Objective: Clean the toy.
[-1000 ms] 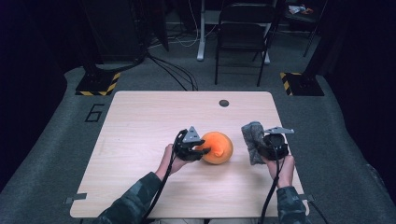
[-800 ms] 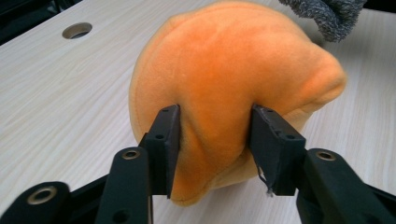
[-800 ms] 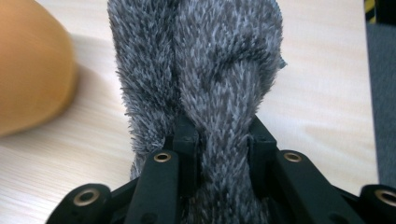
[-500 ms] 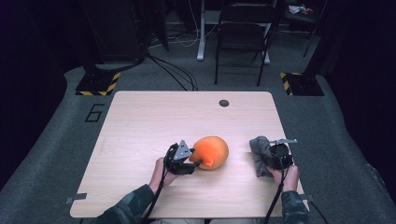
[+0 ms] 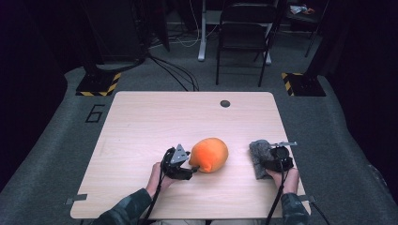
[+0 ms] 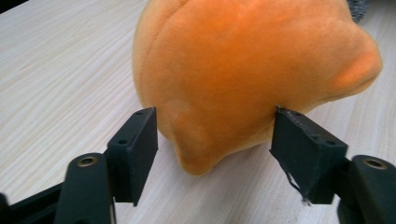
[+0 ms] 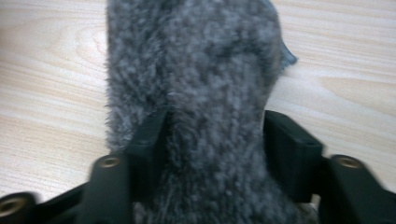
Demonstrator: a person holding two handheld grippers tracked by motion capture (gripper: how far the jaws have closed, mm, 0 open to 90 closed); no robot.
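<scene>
Now my left gripper (image 5: 191,167) sits low on the table (image 5: 141,122), jaws apart on either side of the orange plush toy (image 5: 209,154). They have just been opening, and in the left gripper view the pads (image 6: 140,149) stand at the toy's near flanks without squeezing it. My right gripper (image 5: 264,159) lies around the grey fuzzy cloth (image 5: 257,149), which rests on the table near the right edge. Its jaws have also just been opening, yet the pile is so thick that I cannot tell whether the pads (image 7: 292,149) press into it or have let go.

Risks, as I judge them: the toy is rounded and soft, so a nudge from a jaw as I pull away could roll it; loose fibres might snag on a pad and drag the cloth along, perhaps toward the edge.

Setting: pale wood-grain tabletop with a small dark round cap (image 5: 225,103) near the far edge; grey carpet, a folding chair (image 5: 244,37), floor cables, and hazard-striped stand bases (image 5: 98,84) in a dim room.
</scene>
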